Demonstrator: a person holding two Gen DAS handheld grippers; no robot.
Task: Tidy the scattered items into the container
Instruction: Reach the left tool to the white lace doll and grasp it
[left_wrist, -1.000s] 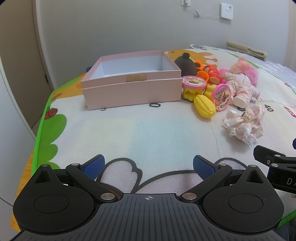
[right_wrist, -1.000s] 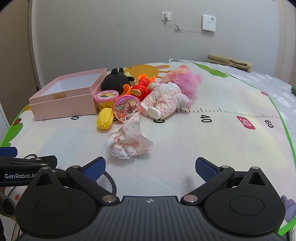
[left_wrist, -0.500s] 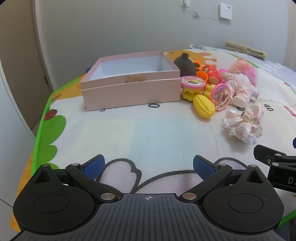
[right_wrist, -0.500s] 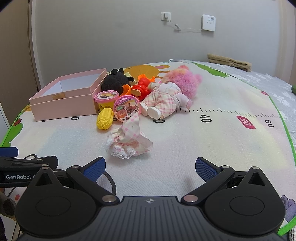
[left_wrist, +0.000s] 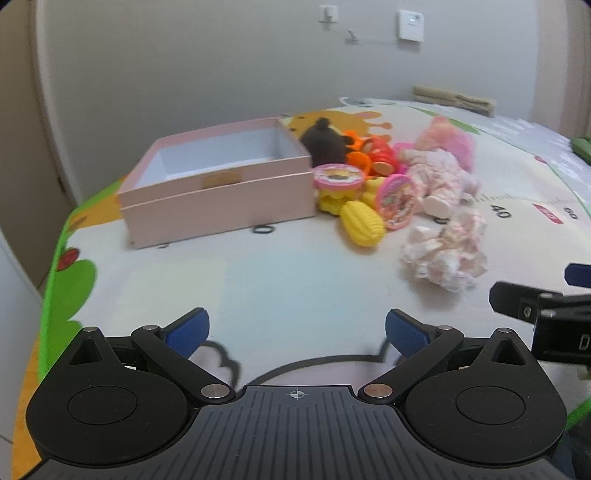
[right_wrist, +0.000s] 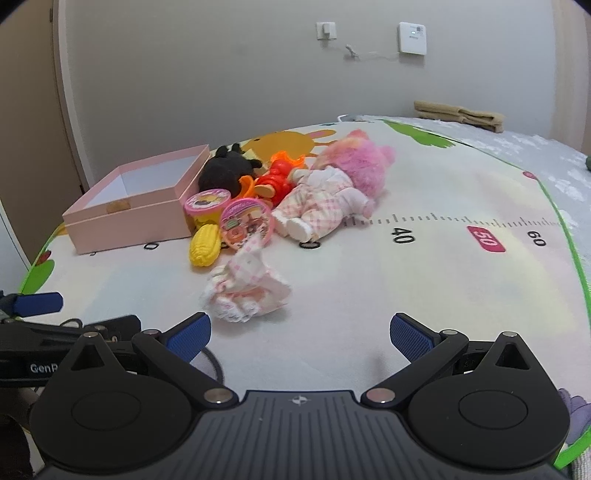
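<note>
Toys lay heaped just right of our pink box (left_wrist: 221, 206), which stood empty on the play mat (right_wrist: 424, 295); nothing was in it yet. Our left tool (left_wrist: 294, 332) and right tool (right_wrist: 300, 334) both hung spread wide, holding nothing. We judged the frilly doll dress (right_wrist: 245, 291) might slip loose, and grabbing the yellow corn (left_wrist: 362, 223) could topple the round tubs touching it.

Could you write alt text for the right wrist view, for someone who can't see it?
An open claw hovers low over a play mat, empty, pointing at a frilly pink doll dress. Beyond lie a toy corn, a pink-haired doll and an empty pink box.
</note>
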